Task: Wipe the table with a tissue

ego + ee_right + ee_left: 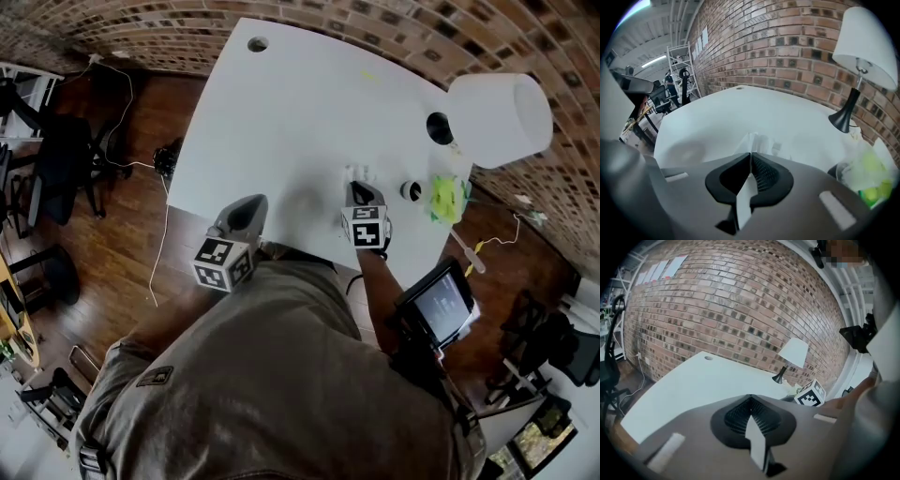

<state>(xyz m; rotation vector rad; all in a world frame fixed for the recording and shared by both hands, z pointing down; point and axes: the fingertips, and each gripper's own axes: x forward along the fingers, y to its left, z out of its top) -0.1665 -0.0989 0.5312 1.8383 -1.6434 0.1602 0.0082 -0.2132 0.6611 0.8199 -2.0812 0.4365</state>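
White table (pixel 281 122) against a brick wall (pixel 375 28); tissue (pixel 360 173) pinched in the right gripper (pixel 360 186).
The tissue is thin, crumpled white paper. It juts just ahead of the clenched jaws onto the smooth tabletop, with the bare surface lying beyond and leftward. The left gripper (pixel 251 208) is closed on nothing (at the near edge, farther from the tissue).

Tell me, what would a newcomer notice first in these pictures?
A big white table fills the middle, beside a brick wall. A lamp with a white shade stands at its far right corner. Near the front edge, the right gripper is shut on a white tissue.
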